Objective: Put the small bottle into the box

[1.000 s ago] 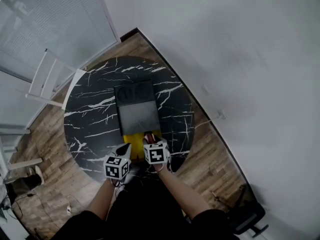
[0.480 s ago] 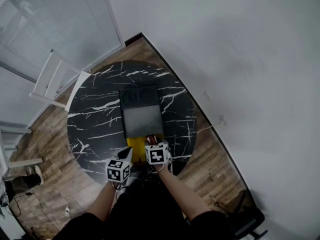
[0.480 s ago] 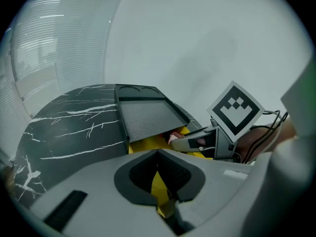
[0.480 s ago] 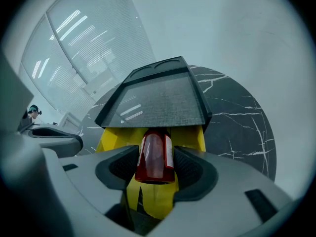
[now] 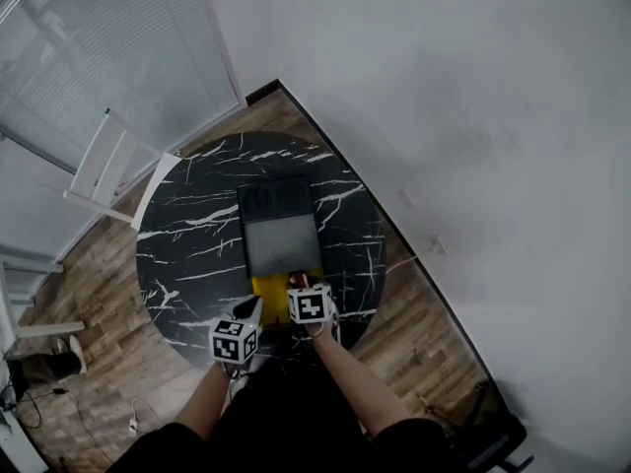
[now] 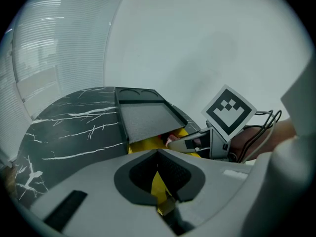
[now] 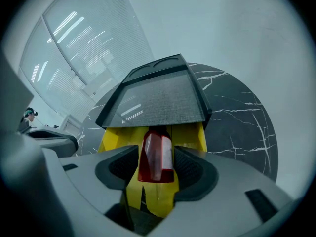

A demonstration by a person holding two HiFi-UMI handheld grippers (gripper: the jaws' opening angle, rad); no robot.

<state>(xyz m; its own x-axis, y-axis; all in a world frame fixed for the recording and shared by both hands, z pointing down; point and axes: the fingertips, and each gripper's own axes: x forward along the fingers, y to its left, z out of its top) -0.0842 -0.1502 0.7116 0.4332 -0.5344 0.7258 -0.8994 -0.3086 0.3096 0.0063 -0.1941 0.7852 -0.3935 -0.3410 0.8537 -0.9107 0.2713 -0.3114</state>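
Observation:
A small red bottle [image 7: 155, 149] with a pale label lies between the jaws of my right gripper [image 7: 157, 158], which is shut on it. It hangs over the yellow inner tray of the box [image 7: 190, 137], neck toward the black cover [image 7: 158, 100]. In the head view the right gripper [image 5: 308, 299] is at the box's near end, the bottle [image 5: 298, 281] just showing past it. My left gripper [image 6: 159, 174] is beside it on the left, pinching a yellow flap of the box [image 6: 145, 144]. In the head view the left gripper [image 5: 242, 328] is at the table's near edge.
The box lies on a round black marble table [image 5: 187, 254]. A white chair [image 5: 108, 161] stands by the window at the left. A wall runs close along the right side, with a dark chair base [image 5: 493, 432] on the wooden floor near it.
Both grippers stay at the box's near end with the bottle held. Only the head view has shifted a little, so the table sits slightly lower in the frame.

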